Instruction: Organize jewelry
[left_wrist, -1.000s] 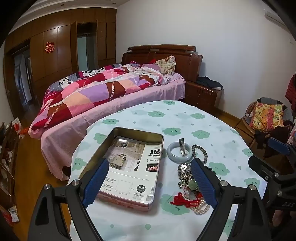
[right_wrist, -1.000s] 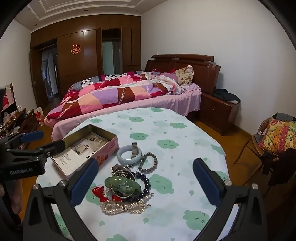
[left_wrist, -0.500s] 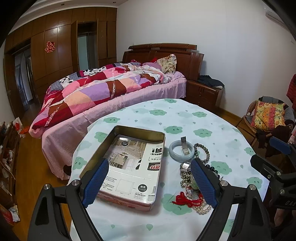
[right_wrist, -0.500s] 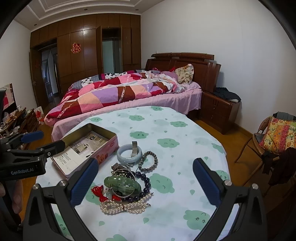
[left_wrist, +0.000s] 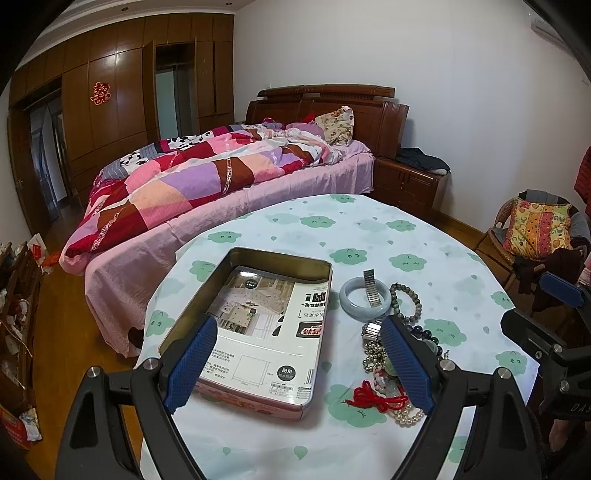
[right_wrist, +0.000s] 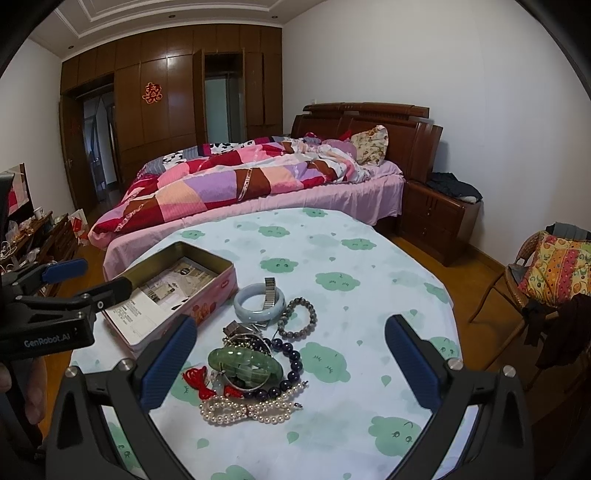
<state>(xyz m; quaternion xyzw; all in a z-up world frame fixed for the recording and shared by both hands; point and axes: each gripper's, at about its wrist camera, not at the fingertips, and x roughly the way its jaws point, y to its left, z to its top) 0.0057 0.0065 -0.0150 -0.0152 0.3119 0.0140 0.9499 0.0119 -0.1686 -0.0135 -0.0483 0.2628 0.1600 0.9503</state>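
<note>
An open tin box (left_wrist: 258, 266) lined with a printed sheet sits on the round table; it also shows in the right wrist view (right_wrist: 207, 254). Beside it lies a jewelry pile: a pale jade bangle (right_wrist: 258, 310) with a metal watch band (right_wrist: 269, 291) across it, a grey-green bead bracelet (right_wrist: 299, 319), a green jade bracelet (right_wrist: 245, 363), dark beads (right_wrist: 291, 360), a pearl strand (right_wrist: 243, 408) and a red cord (right_wrist: 197, 382). My left gripper (left_wrist: 297, 363) is open above the box's near end. My right gripper (right_wrist: 290, 365) is open above the pile.
The table (right_wrist: 369, 258) has a white cloth with green clouds. A bed (right_wrist: 258, 173) with a patchwork quilt stands behind it, a nightstand (right_wrist: 439, 218) to the right, and a wicker chair (right_wrist: 546, 273) with a cushion at far right. Wardrobes (right_wrist: 166, 110) line the back wall.
Both grippers have shifted slightly, so the table scene sits a little lower and closer in view. Both stay open. The jewelry and box have not moved.
</note>
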